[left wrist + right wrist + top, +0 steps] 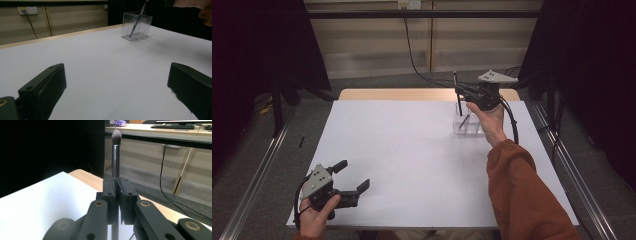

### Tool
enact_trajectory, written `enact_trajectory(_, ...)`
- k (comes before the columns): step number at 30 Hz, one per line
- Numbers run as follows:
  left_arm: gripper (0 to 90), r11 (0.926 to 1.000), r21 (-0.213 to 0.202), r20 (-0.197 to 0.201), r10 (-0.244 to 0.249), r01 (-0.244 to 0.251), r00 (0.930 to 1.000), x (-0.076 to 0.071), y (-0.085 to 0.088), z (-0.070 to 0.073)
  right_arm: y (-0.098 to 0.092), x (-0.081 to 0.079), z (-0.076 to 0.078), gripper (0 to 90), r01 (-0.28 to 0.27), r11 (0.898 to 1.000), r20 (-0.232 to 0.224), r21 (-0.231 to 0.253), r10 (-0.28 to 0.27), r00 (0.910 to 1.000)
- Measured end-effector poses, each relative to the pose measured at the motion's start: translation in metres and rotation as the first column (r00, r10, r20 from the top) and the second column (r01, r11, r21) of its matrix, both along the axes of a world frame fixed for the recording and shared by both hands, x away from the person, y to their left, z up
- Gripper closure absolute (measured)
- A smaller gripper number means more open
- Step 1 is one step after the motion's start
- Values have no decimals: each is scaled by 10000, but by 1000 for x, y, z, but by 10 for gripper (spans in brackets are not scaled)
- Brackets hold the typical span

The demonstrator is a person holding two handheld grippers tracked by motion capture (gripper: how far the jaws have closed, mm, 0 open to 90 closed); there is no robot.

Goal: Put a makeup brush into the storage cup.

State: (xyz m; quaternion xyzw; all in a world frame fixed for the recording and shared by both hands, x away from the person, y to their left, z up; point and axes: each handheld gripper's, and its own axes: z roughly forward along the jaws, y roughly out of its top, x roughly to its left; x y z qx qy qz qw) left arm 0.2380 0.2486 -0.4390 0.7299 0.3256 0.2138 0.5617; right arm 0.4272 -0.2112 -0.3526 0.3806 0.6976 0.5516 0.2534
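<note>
The bench (412, 165) is a flat white surface across the centre of the high view, bare apart from the container at its upper right.

The clear holder (468, 124) stands upright at the upper right of the bench; in the left gripper view it sits at top centre (143, 27). It appears to be thin, rigid transparent plastic split into compartments: light, smooth-walled, and judged easy to tip or slide if a tool catches its rim. One slim dark tool (137, 21) leans inside it at an angle.

The right gripper (460, 92) hangs above the holder at the upper right of the high view. Its jaws are fully closed on the makeup brush (115, 157), pinching the smooth metallic handle partway along its length. The brush stands vertical, bristle tuft up, lower end pointing down toward the holder.

Handling judgement: the brush is light and stiff in the handle, soft at the tuft. The polished handle is probably slippery, so a loose grip may let it rotate or slip. Grip the handle, never the bristles.

The left gripper (354, 187) rests low at the lower left of the high view, jaws spread wide with nothing between them.
</note>
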Motion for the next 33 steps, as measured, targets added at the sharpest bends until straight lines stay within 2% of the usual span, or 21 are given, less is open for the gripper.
enact_trajectory(13,21,10000,8,-5,-11,11,10000,0,0,0,-2,11,-7,839,218,9997,-106,-104,-219,9997)
enact_trajectory(25,21,10000,75,54,-47,47,10000,0,0,0,-2,15,-10,839,265,9995,-8,-143,-265,9996)
enact_trajectory(33,21,10000,77,48,-43,43,10000,0,0,0,1,15,-18,839,109,9996,-301,-258,-117,9995)
